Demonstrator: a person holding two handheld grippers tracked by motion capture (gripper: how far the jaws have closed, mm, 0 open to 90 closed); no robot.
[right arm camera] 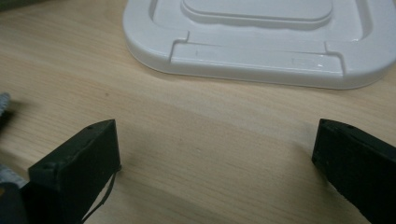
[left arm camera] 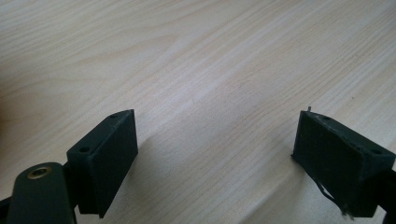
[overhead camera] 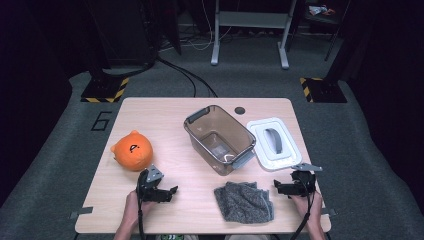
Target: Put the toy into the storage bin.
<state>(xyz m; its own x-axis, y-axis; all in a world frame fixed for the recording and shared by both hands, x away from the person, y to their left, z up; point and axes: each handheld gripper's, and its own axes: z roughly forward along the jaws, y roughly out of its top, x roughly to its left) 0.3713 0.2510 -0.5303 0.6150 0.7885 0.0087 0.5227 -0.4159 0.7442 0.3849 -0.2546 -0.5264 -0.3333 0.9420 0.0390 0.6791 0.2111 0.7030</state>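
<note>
While both grippers rest low near the table's (overhead camera: pixel 165 112) front edge, their jaws stand wide with nothing between them. Left gripper (overhead camera: pixel 172 190) sits toward the front left corner, just in front of the orange plush (overhead camera: pixel 132 150). Right gripper (overhead camera: pixel 275 184) lies between the grey cloth (overhead camera: pixel 244 201) at the front edge and the white lid (overhead camera: pixel 274 143) by the right edge. At the middle stands the bin (overhead camera: pixel 219 138).

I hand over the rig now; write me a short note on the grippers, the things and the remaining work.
Left gripper: jaws open, empty, over bare table.
Right gripper: jaws open, empty, between the grey cloth and the white lid.
The open container stands mid-table with the lid off beside it; the orange plush toy lies at the left.
Done: nothing grasped.
Left: probably pack the things and fit the lid.
</note>
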